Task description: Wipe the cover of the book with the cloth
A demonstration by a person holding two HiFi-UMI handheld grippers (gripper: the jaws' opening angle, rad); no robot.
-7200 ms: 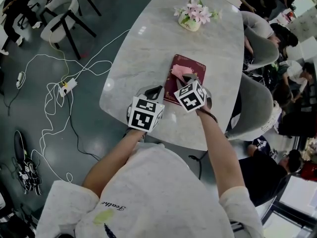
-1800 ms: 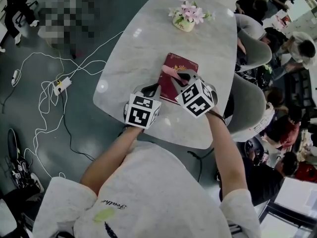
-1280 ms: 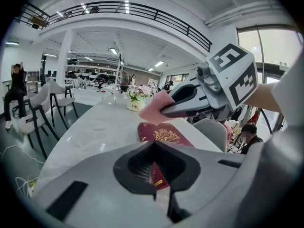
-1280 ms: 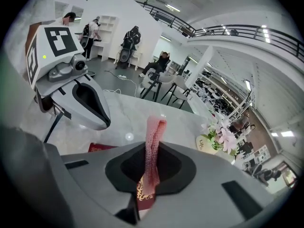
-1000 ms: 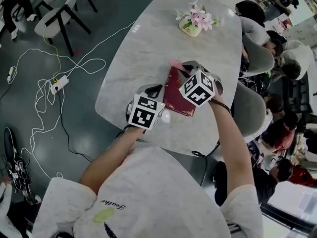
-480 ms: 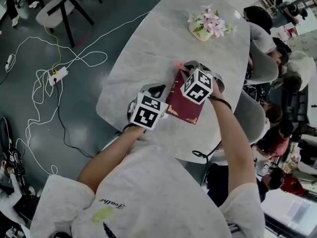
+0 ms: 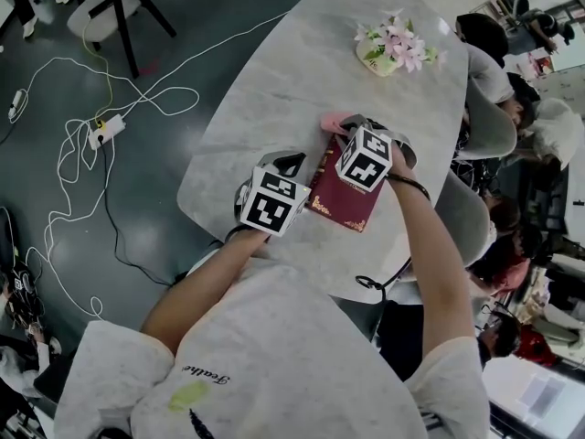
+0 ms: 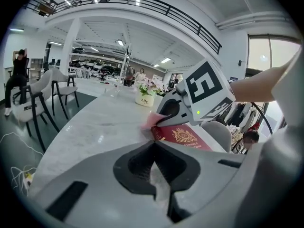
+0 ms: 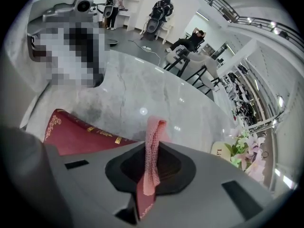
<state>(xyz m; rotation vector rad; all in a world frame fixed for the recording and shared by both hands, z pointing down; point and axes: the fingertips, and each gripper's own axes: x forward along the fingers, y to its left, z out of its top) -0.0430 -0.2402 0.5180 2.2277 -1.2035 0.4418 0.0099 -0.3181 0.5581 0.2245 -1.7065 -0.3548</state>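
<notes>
Status: we read the right gripper (image 9: pixel 153 148) as clamped on the pink mesh-knit cloth (image 9: pixel 154 127). A folded strip stands up between its jaws and a tail hangs below them. It sits at the far end of the dark red hardcover book with gold trim (image 7: pixel 344 205), which lies flat on the white marble oval table (image 7: pixel 274 80), toward the person's end. In the head view the cloth pokes out past the book's far edge, so we judge the stroke is at the end of its travel or just off the cover, not mid-cover. Left gripper (image 8: pixel 152 145): jaws closed tip to tip, nothing visible between them, tips right at the book's nearest corner in its own view. Our guess is it's placed there as a stop so the book doesn't skid on the slick marble while the other side drags cloth over it; we can't tell whether it actually touches the book. The white pot of pink flowers (image 7: pixel 391 48) is well apart at the far end of the table, out of the wipe path. Next move, as we see it: lower the cloth flat onto the cover and pull toward the near edge. Risk: the narrow pinch puts little cloth face on the cover, and jaw plastic could scrape the gilt.
</notes>
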